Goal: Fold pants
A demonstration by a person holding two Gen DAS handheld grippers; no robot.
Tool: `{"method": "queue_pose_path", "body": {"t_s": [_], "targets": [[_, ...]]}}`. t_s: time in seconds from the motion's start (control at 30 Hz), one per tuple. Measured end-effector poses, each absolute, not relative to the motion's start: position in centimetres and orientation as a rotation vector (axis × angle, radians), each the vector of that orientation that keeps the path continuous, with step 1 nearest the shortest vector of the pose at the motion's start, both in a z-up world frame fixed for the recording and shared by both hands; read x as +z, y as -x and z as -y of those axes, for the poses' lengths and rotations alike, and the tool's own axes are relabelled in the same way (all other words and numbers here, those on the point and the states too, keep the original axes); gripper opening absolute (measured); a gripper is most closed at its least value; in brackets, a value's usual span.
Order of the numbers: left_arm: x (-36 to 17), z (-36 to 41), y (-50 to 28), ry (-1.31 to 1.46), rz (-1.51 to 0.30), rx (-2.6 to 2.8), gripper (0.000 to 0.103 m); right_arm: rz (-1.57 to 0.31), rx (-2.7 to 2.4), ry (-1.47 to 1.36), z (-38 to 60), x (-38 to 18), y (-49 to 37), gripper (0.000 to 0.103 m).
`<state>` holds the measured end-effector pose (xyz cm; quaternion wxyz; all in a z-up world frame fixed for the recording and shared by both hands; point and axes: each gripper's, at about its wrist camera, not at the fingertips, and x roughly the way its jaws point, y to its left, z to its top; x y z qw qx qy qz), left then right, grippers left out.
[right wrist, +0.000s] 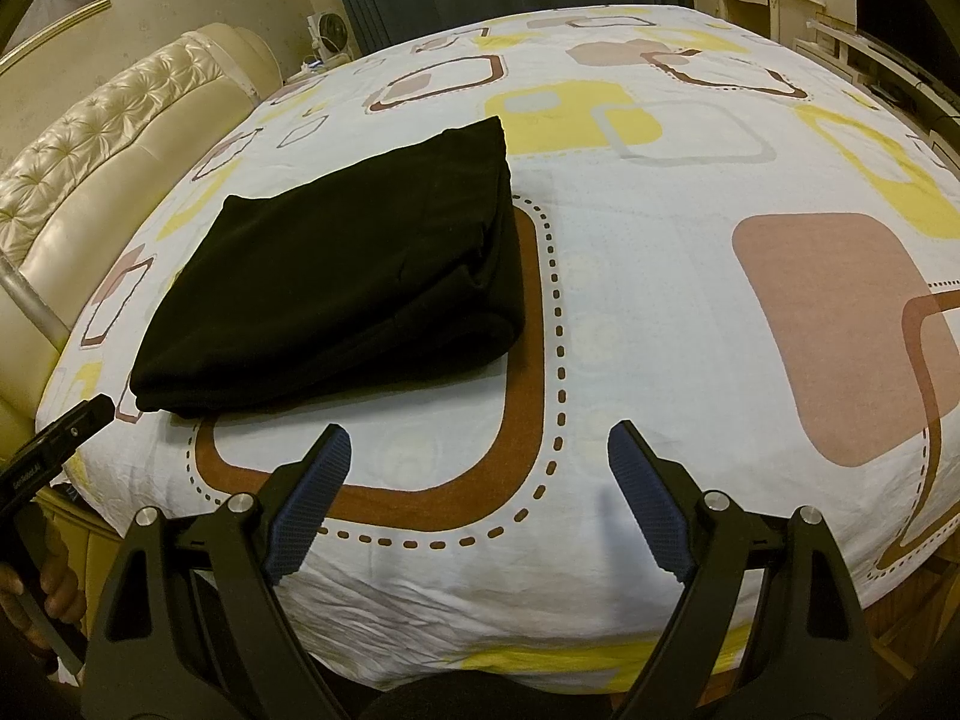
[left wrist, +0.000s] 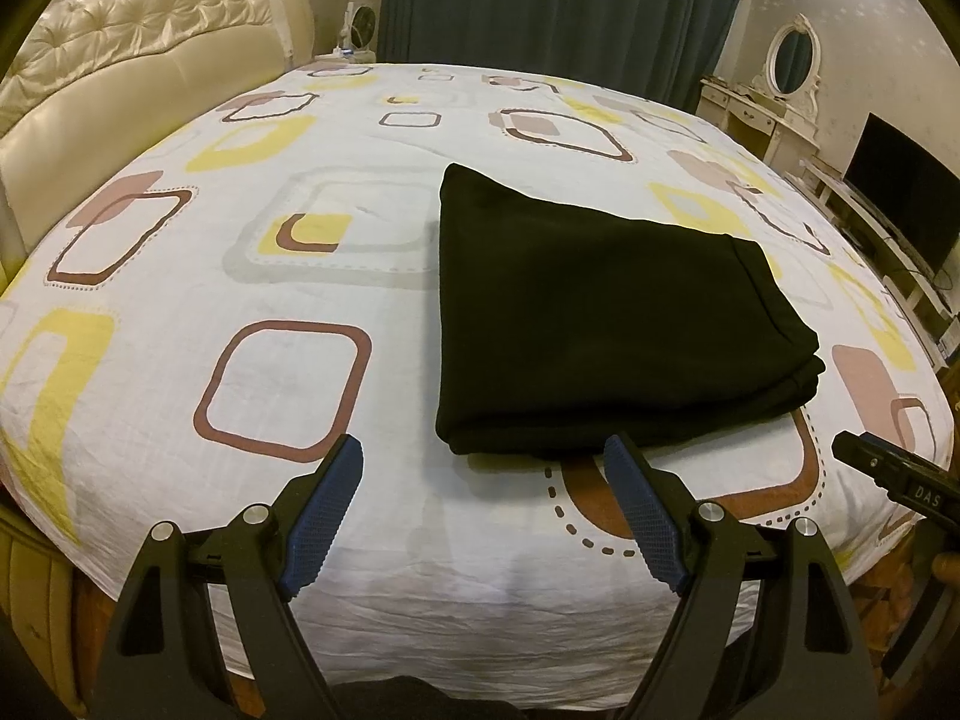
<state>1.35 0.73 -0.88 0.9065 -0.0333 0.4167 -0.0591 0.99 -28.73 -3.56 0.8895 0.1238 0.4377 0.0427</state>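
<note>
At the far left stands the cream tufted headboard (left wrist: 150, 60), bordering the bed (left wrist: 240, 276) with its patterned sheet. The left gripper (left wrist: 483, 504) hovers over the near edge of the bed, jaws released and spread wide, nothing between them. Just beyond and right of its right finger lie the pants (left wrist: 600, 312), black, already folded into a compact rectangle of several stacked layers, resting flat on the sheet in the near-middle of the bed. The right gripper (right wrist: 480, 492) hovers to the right of the pants, jaws likewise released and empty, over the brown dashed loop printed on the sheet. Neither gripper touches the fabric. Judging by the squared stack, the folding appears complete or one fold short. If a further fold is wanted, take the near edge with both grippers at once, one near each corner, pinch all layers together, lift only enough to clear the stack, and lay the edge over evenly; the layered right edge could slide apart if gripped unevenly. At the far right stand a dressing table (left wrist: 756, 108) and a dark screen (left wrist: 900, 186).
</note>
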Motion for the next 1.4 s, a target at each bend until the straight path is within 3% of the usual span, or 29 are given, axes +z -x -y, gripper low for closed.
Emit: {"method": "queue_pose_path", "body": {"t_s": [1.4], "targets": [[-0.62,-0.73,-1.40,0.075,-0.871,-0.121,0.082,-0.905,0.080,-0.260,28.06,-3.67,-0.79,0.088]]}}
